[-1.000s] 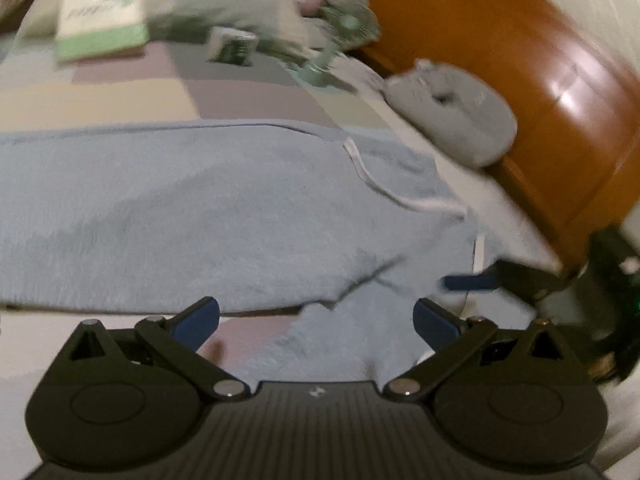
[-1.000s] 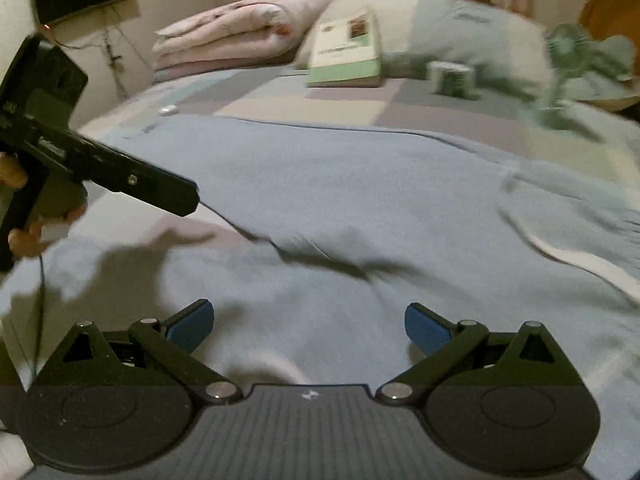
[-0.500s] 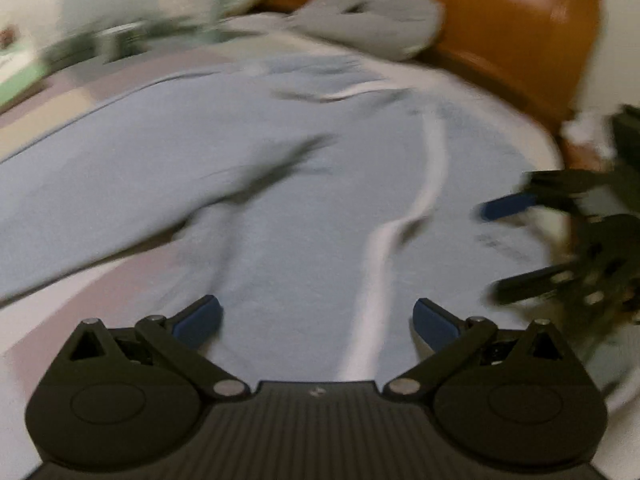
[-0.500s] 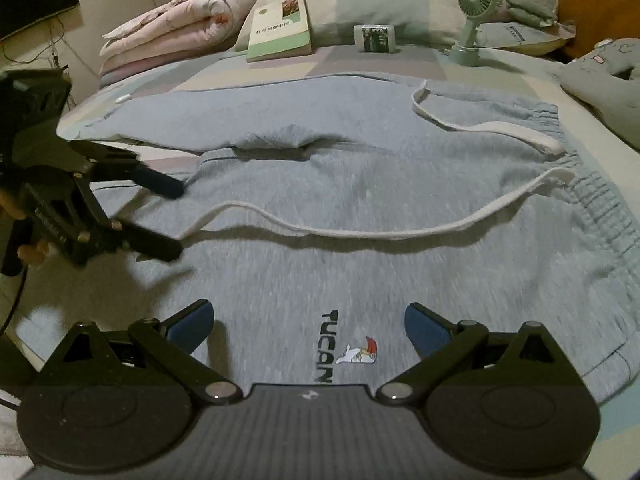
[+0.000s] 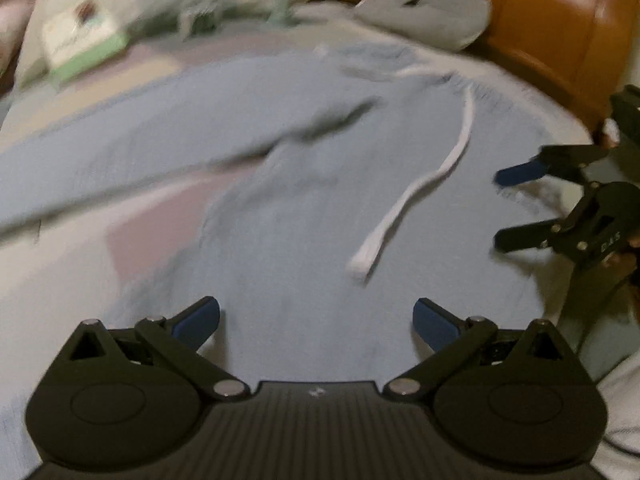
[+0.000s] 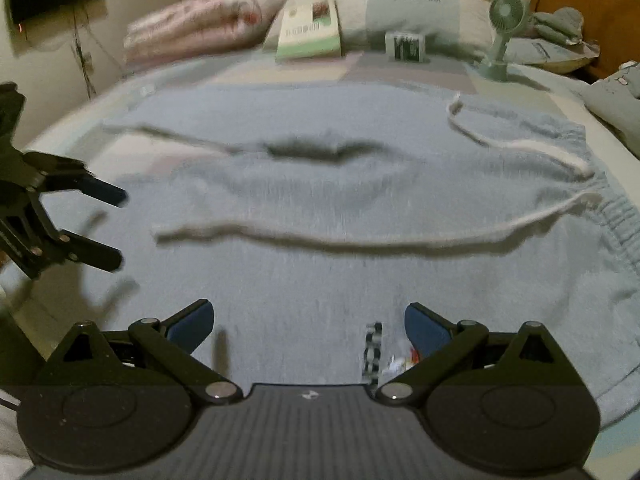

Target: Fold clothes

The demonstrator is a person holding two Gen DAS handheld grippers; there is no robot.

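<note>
**A:** Starting at the left, what is there?

**B:** The left gripper (image 6: pixel 96 226), its fingers spread wide and holding nothing, hovers over the leg end of light blue sweatpants (image 6: pixel 320 272) spread flat on a bed (image 6: pixel 260 72).

**A:** And moving rightward?

**B:** The sweatpants run crosswise ahead of both pairs of fingers, long axis left to right. A white drawstring (image 6: pixel 360 240) trails along them towards the gathered waistband (image 6: pixel 618 220) at far right.

**A:** The other gripper?

**B:** The right gripper (image 6: pixel 306 322), fingers also wide apart and empty, hangs low over the nearer leg beside a printed logo (image 6: pixel 374 350). It looks nearer the waistband; the left is nearer the leg ends.
</note>
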